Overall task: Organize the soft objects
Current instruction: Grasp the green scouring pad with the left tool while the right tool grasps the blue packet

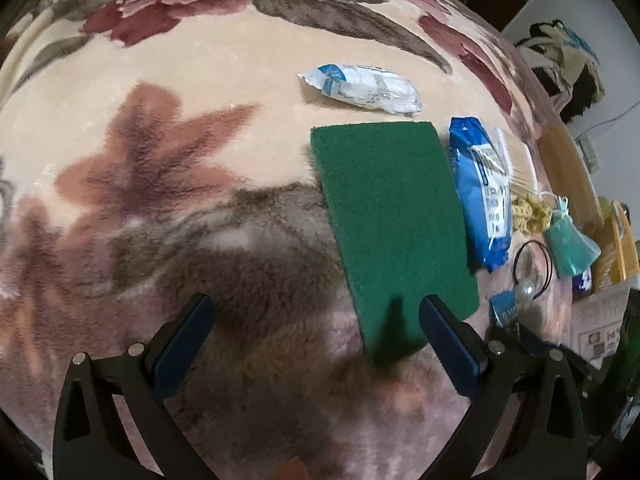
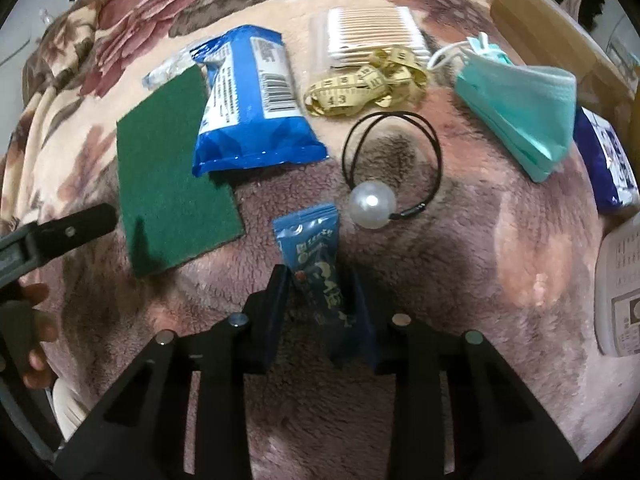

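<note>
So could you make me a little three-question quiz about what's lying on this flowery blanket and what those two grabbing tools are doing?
1. True or false: the right gripper has its fingers closed on the small blue sachet.
2. Which item lies right next to the green scouring pad? A) the teal face mask B) the blue wipes pack C) the pearl hair tie
3. Fill in: the left gripper is ____, holding nothing.

Key: 1 true; 2 B, its edge overlaps the pad in the right wrist view; 3 open, one finger above the pad's near corner.
</note>
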Motion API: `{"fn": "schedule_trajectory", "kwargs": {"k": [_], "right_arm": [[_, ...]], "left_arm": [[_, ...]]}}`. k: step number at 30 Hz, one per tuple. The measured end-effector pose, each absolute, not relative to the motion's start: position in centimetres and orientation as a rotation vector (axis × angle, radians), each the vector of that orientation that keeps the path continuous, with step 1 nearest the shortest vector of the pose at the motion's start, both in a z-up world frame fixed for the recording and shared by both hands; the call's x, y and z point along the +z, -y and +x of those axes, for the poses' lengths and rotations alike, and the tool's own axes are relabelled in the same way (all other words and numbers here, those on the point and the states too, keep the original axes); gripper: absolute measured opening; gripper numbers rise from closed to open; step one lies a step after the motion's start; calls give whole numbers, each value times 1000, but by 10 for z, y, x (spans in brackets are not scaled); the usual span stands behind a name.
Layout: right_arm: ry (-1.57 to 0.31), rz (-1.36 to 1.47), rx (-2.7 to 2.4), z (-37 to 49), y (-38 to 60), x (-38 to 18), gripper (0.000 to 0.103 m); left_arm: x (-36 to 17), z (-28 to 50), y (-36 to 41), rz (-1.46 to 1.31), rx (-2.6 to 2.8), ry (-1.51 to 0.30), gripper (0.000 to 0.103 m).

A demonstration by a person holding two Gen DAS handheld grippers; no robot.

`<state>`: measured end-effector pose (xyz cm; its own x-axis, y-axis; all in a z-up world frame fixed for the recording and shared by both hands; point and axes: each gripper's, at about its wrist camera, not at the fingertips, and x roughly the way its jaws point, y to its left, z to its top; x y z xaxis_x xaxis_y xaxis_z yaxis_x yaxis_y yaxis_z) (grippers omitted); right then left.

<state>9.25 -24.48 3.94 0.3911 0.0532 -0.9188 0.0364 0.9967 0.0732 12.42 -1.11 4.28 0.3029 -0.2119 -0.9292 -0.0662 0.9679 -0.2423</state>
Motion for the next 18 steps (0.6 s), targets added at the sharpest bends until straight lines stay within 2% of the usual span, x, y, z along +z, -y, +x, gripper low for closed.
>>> {"fn": "schedule_trajectory", "kwargs": {"k": [4, 6, 7, 8, 10, 18], "right_arm": [[-1168, 106, 21, 89, 249, 40, 32], [-1169, 107, 23, 89, 250, 39, 32], [-1169, 108, 23, 89, 251, 38, 32], [-1169, 110, 23, 89, 252, 37, 32], [-1169, 118, 24, 91, 252, 36, 33], [-1169, 127, 26, 92, 253, 36, 33]], "left_arm": [[40, 130, 17, -310, -121, -1238, 98], [40, 131, 18, -363, -142, -1220, 88], [40, 132, 18, -385, -153, -1216, 80], [40, 133, 17, -404, -161, -1213, 67], [41, 134, 17, -425, -168, -1206, 52], [27, 143, 15, -514, -199, -1227, 53]]}}
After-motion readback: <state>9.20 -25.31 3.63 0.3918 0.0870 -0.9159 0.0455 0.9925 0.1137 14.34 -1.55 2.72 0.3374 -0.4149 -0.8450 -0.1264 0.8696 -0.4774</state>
